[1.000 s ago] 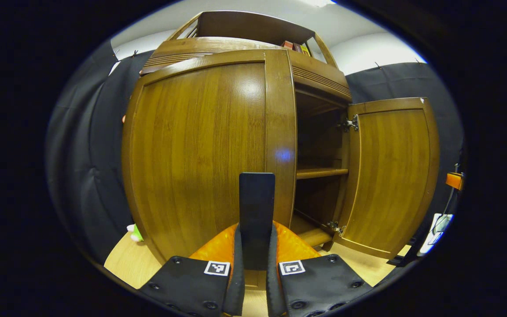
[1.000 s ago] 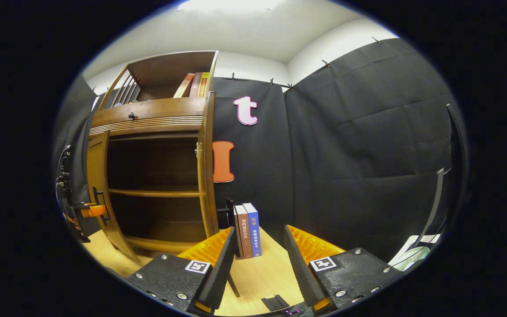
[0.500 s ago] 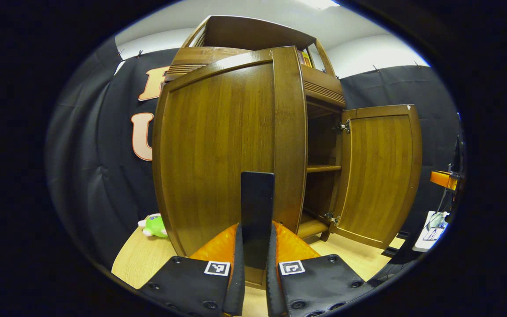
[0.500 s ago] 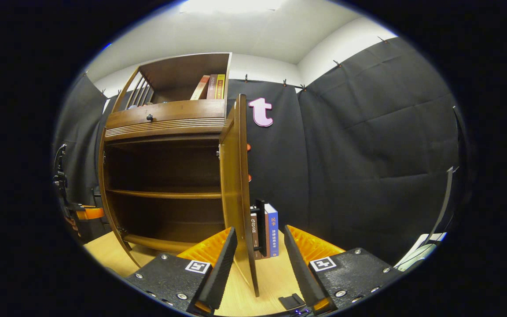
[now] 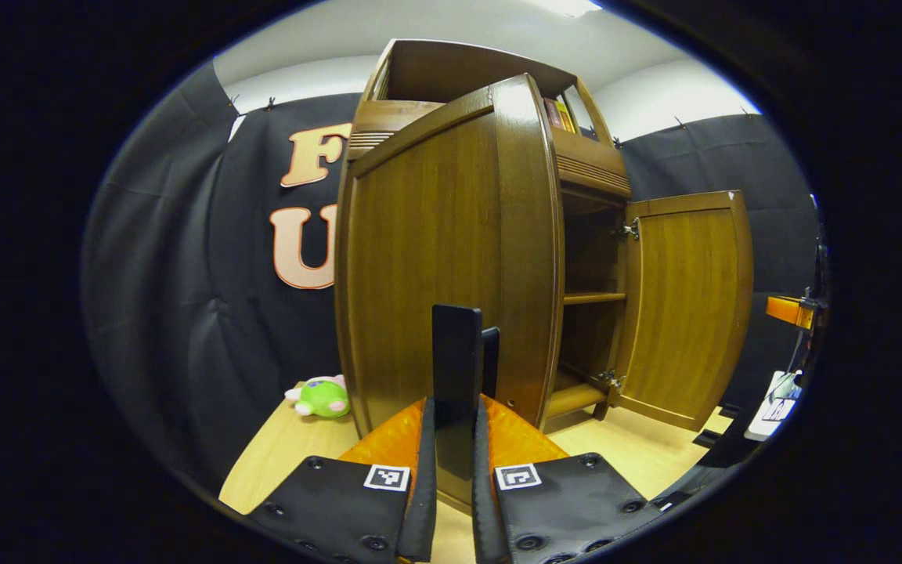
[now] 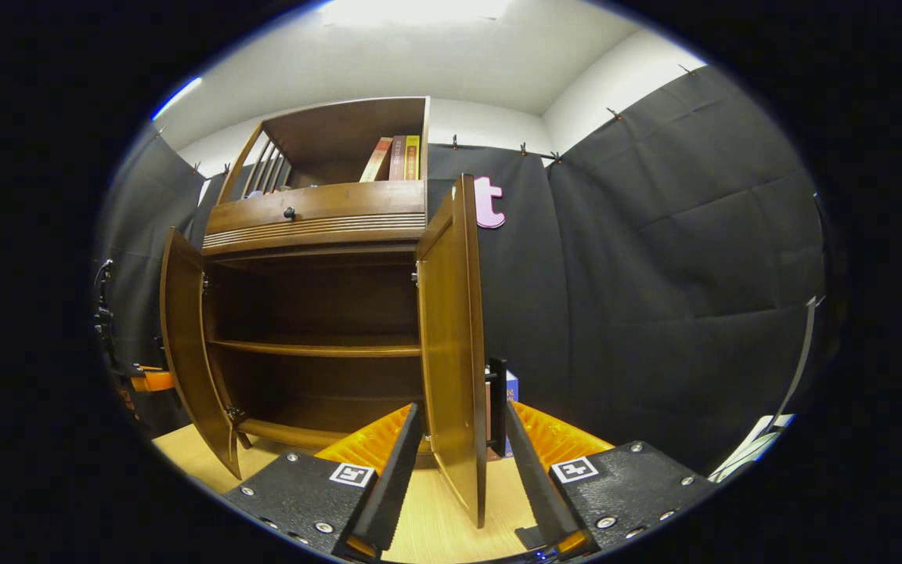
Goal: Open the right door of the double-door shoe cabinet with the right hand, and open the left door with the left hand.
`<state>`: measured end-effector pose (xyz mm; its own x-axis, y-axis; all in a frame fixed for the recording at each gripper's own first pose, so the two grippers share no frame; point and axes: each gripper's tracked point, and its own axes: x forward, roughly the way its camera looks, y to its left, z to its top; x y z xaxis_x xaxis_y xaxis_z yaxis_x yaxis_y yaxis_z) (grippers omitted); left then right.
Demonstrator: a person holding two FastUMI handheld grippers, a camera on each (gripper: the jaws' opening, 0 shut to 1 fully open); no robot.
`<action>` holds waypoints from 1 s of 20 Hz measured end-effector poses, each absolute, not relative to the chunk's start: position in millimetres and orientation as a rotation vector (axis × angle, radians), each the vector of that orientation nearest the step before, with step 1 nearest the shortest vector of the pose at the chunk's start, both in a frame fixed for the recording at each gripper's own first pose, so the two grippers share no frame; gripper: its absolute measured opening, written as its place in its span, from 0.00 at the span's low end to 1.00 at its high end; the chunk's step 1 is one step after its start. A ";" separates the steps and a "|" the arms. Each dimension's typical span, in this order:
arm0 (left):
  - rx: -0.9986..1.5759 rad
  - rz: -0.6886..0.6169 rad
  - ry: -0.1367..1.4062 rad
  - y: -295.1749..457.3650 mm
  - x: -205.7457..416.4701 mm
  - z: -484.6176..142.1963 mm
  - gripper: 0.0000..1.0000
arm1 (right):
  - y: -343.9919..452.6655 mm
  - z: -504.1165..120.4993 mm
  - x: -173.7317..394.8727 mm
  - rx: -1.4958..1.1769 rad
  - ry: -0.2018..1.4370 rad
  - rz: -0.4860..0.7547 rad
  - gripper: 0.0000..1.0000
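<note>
In the left gripper view, my left gripper (image 5: 455, 470) is shut on the black handle (image 5: 457, 360) of the cabinet's left door (image 5: 435, 266), which stands swung out. The right door (image 5: 686, 305) hangs wide open beyond it. In the right gripper view, the wooden cabinet (image 6: 318, 215) shows both doors open and bare shelves inside. The right door (image 6: 451, 329) stands edge-on between the spread fingers of my open right gripper (image 6: 459, 470), its black handle (image 6: 498, 407) on the far side. The left door (image 6: 185, 345) is at the left, with the left gripper (image 6: 146, 380) beside it.
A green plush toy (image 5: 322, 395) lies on the wooden floor left of the cabinet. Books (image 6: 395, 157) stand on the cabinet's top shelf, and a blue book (image 6: 511, 385) stands behind the right door. Black cloth walls close in on both sides.
The left door has swung further open with my left gripper on its handle. The right door's edge has come between my right gripper's open fingers.
</note>
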<state>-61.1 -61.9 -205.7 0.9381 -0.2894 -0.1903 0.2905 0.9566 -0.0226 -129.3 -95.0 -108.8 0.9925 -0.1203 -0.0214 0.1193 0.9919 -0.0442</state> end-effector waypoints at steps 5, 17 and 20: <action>0.056 -0.215 0.189 -25.3 -70.2 -203.2 0.17 | -84.0 -111.2 -122.2 -0.038 0.026 -0.093 0.79; 0.055 -0.187 0.192 7.8 -70.8 -197.8 0.11 | -58.8 -107.7 -119.1 -0.046 0.013 -0.043 0.68; 0.065 -0.188 0.181 14.8 -71.9 -196.7 0.11 | -61.3 -108.8 -117.8 -0.044 0.016 -0.048 0.79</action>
